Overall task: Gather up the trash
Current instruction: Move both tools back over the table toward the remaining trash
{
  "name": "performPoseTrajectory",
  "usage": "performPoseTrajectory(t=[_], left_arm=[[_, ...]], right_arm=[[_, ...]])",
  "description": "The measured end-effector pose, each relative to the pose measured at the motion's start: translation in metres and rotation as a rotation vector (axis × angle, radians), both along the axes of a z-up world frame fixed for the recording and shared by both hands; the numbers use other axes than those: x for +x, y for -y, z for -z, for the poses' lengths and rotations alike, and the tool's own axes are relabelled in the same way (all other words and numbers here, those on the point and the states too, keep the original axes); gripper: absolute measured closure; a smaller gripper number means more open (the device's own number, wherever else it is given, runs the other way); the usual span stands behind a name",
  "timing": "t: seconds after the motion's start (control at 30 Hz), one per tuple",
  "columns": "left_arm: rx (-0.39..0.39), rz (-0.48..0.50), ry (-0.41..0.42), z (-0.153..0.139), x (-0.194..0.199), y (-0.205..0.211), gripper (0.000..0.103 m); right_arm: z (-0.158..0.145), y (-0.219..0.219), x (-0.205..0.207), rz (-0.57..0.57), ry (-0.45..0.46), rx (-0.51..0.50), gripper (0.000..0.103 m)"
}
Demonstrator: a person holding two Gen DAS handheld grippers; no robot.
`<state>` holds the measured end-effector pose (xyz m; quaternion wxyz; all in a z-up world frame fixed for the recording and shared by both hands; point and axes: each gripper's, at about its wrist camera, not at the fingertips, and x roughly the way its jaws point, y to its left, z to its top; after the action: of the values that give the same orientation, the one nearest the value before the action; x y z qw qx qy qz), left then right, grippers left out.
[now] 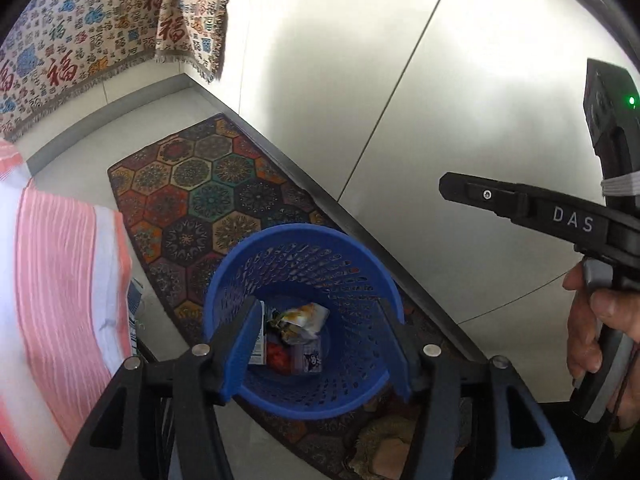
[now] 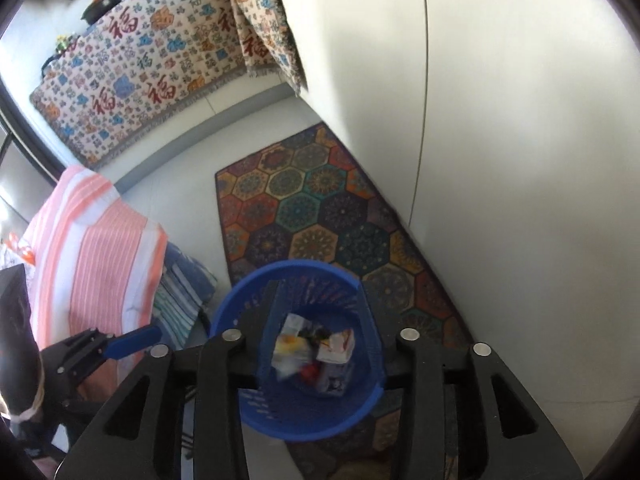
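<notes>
Both tools hover above the blue basket on the patterned rug, jaws apart and empty. Left view: crumpled wrappers in the basket, right tool alongside. Right view: left tool before the striped cloth.

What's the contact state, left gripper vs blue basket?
Apart. Right wrist view shows the left gripper beside the blue basket, with striped fabric visible in the gap between them.

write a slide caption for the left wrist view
Open left gripper above blue basket holding trash.
</notes>
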<state>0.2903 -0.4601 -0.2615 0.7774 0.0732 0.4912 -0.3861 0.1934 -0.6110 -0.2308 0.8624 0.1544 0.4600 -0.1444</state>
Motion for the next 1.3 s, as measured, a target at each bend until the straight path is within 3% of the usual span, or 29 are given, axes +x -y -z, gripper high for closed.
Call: performPoseTrajectory(t=[0.27,0.4,0.53,0.77,0.9,1.03,1.13,1.3], left_arm=[[0.014,-0.031,0.132,-0.053,-0.045,-0.061,0.044],[0.025,-0.095,0.159,-0.074,-0.066,-0.116,0.044],[0.054,-0.199,0.199,-0.085,-0.078,-0.181,0.042],[0.146,-0.407,0.233,-0.078,-0.084,-0.305,0.041],[0.184,-0.522,0.219,-0.069,-0.082,-0.369,0.041],[0.190,-0.604,0.217,-0.061,-0.082,-0.420,0.041],[0.178,-0.627,0.203,-0.053,-0.079,-0.439,0.038],[0.168,-0.589,0.233,-0.052,-0.083,-0.442,0.034]], right_arm=[[-0.028,-0.034,-0.002,-0.028,0.088,-0.096,0.034],[-0.041,-0.070,-0.005,-0.085,0.138,-0.165,0.021],[-0.047,-0.123,-0.004,-0.175,0.157,-0.247,0.016],[-0.051,-0.264,-0.017,-0.430,0.223,-0.193,0.010],[-0.042,-0.350,-0.013,-0.594,0.192,-0.154,0.007],[-0.028,-0.411,0.012,-0.663,0.146,-0.101,0.006],[-0.012,-0.446,0.027,-0.693,0.117,-0.115,0.006],[0.015,-0.464,0.041,-0.683,0.050,-0.135,0.006]])
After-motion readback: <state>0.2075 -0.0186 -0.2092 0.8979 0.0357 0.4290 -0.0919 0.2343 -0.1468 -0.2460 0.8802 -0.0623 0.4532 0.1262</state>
